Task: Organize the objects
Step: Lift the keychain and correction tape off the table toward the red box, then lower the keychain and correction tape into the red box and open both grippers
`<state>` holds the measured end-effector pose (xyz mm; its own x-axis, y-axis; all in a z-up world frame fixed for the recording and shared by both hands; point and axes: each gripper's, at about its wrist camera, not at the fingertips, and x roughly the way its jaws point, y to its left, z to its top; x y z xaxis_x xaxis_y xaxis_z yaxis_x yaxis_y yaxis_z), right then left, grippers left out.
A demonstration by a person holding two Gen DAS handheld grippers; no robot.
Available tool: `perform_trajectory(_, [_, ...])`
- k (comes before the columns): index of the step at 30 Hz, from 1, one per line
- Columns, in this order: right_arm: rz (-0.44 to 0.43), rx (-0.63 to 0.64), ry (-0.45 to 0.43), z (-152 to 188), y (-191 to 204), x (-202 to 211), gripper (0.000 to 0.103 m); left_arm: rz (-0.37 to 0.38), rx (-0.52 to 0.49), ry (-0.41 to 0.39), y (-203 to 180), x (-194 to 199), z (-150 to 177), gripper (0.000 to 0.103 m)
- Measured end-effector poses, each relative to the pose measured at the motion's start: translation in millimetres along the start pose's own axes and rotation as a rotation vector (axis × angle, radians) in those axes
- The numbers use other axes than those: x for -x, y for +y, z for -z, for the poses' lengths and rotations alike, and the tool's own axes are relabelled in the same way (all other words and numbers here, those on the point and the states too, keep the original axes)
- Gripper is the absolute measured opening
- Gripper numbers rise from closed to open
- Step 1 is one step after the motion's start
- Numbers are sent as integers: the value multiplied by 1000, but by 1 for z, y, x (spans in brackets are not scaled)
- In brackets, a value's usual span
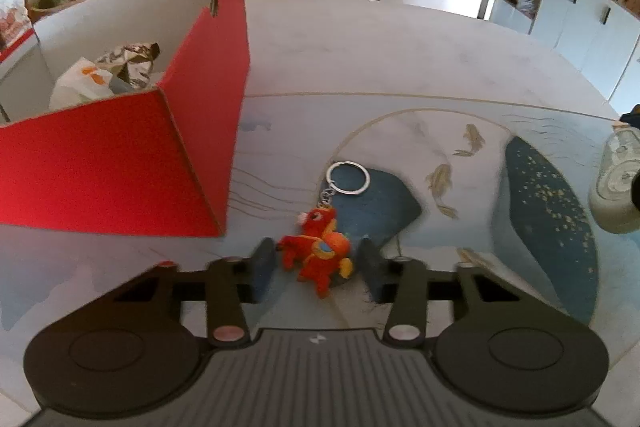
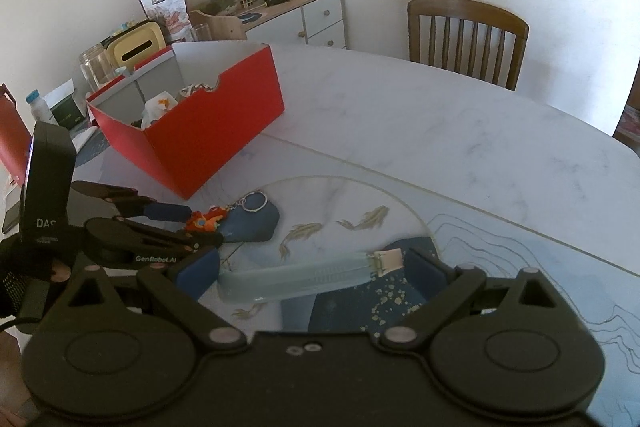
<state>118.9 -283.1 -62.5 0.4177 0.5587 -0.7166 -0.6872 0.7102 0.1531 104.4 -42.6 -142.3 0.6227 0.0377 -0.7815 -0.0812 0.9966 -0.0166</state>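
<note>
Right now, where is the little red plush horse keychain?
In the left wrist view, the red plush horse keychain lies on the table between the left gripper fingers, right of the red cardboard box.

Both tools, left tool [image 1: 316,269] and right tool [image 2: 314,269], are black with blue pads [image 2: 198,273]; "GenRobot.AI" is printed on the left.

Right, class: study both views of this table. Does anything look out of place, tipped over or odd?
One thing: the clear bottle lies on its side on the table mat, between the open right gripper fingers. The red plush keychain also lies loose outside the red box.
</note>
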Motion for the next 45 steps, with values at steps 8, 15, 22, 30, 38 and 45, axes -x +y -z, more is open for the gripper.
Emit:
perform_trajectory(8, [4, 1, -6, -1, 1, 2, 98, 12, 10, -2, 3, 3, -1, 39])
perform_trajectory(15, [12, 12, -24, -8, 7, 8, 98, 44, -5, -44, 2, 28, -12, 39])
perform_trajectory(22, [16, 30, -52, -23, 21, 11, 98, 90, -11, -92, 13, 60, -31, 39])
perform_trajectory(30, [-2, 31, -80, -50, 40, 9, 98, 136, 10, -135, 46, 94, -61, 39])
perform_trajectory(38, [-20, 70, -110, -87, 73, -5, 98, 84, 3, -201, 101, 117, -93, 39])
perform_trajectory(45, [-38, 123, -130, -122, 112, -34, 98, 14, 1, -217, 151, 115, -110, 39])
